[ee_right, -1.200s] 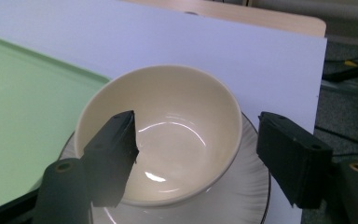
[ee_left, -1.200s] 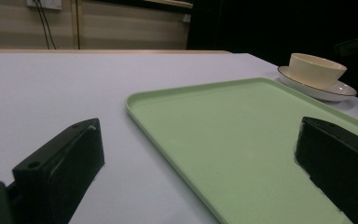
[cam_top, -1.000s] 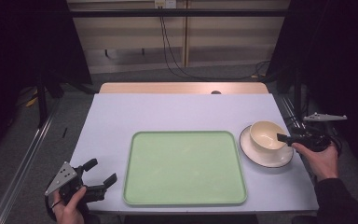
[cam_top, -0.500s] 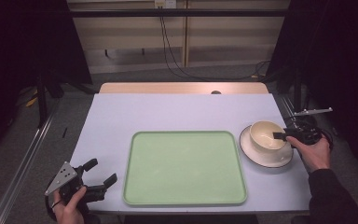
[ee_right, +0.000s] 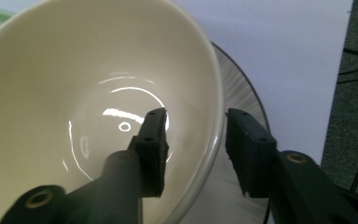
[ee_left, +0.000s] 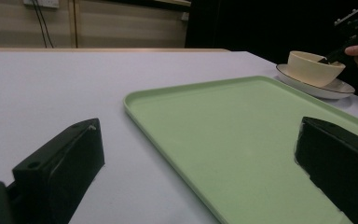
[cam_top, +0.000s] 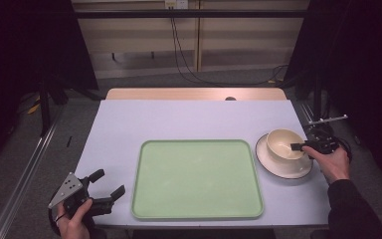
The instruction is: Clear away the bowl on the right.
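High view, near edge: left gripper [cam_top: 102, 191] idle, jaws spread, nothing between. Farther right: right gripper [ee_right: 193, 154] straddling wall of cream bowl [cam_top: 284, 144] on saucer [cam_top: 283, 169] beside green tray [cam_top: 196, 179], jaws just closing, gap visible, not yet clamped. Risk: thin glazed rim slipping, bowl tipping off saucer.
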`<state>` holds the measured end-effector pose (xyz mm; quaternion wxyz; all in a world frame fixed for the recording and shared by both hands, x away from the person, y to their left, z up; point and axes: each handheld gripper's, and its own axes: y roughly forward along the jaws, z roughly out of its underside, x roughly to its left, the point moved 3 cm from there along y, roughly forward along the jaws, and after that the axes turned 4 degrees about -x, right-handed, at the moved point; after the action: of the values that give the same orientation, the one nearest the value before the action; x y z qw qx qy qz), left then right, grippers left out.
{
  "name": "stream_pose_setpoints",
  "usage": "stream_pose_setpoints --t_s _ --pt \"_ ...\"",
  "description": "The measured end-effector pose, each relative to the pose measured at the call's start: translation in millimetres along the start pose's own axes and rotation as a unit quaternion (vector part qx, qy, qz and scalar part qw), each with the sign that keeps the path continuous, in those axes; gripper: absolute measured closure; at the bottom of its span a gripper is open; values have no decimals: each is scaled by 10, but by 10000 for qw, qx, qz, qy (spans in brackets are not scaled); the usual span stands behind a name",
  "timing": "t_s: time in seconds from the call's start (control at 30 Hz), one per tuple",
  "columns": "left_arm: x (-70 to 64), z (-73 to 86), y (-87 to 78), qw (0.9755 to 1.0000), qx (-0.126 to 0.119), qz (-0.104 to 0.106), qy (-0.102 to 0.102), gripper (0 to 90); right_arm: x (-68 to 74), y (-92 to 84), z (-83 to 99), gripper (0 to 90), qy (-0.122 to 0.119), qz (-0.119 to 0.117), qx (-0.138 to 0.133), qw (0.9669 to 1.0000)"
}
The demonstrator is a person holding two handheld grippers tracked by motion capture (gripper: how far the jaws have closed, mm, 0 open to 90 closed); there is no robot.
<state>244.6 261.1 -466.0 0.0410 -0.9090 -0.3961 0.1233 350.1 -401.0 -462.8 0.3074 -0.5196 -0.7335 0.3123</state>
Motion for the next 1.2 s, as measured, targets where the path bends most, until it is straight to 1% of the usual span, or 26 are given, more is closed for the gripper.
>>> stream_pose_setpoints --t_s 0.03,0.07,0.17,0.2,0.27,0.37,0.43,0.47,0.5,0.53,0.57,0.6,0.67,0.7,0.77,0.87,0.97,1.07,1.2 --pt "0 0 0 10000 1 -2 4 13 3 15 2 613 -25 -17 61 10000" --pt "0 0 0 10000 1 0 4 14 4 32 3 651 -48 13 89 9999" --pt "0 0 0 10000 2 -1 6 13 11 45 0 708 -2 -40 164 9999" --pt "0 0 -1 10000 1 -3 6 13 23 49 -6 735 -9 -28 190 9998" --pt "-2 0 -1 10000 -11 -4 -6 13 29 56 -13 751 -64 41 226 9997" --pt "-1 0 -2 10000 -5 -8 5 13 21 59 -15 789 -46 135 234 9996" --pt "0 0 -2 10000 -9 -12 1 13 1 59 -8 795 -6 106 164 9998" --pt "1 0 -2 10000 -6 -12 -4 13 -4 57 -5 794 -8 91 159 9998" --pt "1 0 -1 10000 -1 -7 -2 13 -14 60 -2 796 -68 77 133 9999" --pt "1 1 0 10000 4 -4 -1 13 -9 59 0 797 -20 52 134 9999" --pt "0 1 0 10000 7 -2 2 13 -13 59 -2 800 -38 78 139 9999" --pt "-1 0 0 10000 4 -5 2 13 -4 55 -7 807 14 67 182 9998" --pt "1 0 0 10000 6 -5 0 13 -7 53 -12 814 129 95 182 9997" --pt "0 1 1 10000 2 -8 -5 13 -15 53 -14 817 135 90 183 9997" --pt "-2 1 5 10000 -4 -17 -22 13 -14 53 -20 823 275 40 212 9994" --pt "-1 3 4 10000 15 -11 -16 13 -20 55 -27 828 244 43 209 9995" --pt "-1 2 5 10000 -3 -20 -30 13 -16 57 -30 831 274 10 215 9994" --pt "-1 2 5 10000 -2 -17 -24 13 -14 58 -34 839 396 -25 200 9990" --pt "3 1 3 10000 -3 -32 -13 13 -19 54 -38 843 388 -84 161 9991"
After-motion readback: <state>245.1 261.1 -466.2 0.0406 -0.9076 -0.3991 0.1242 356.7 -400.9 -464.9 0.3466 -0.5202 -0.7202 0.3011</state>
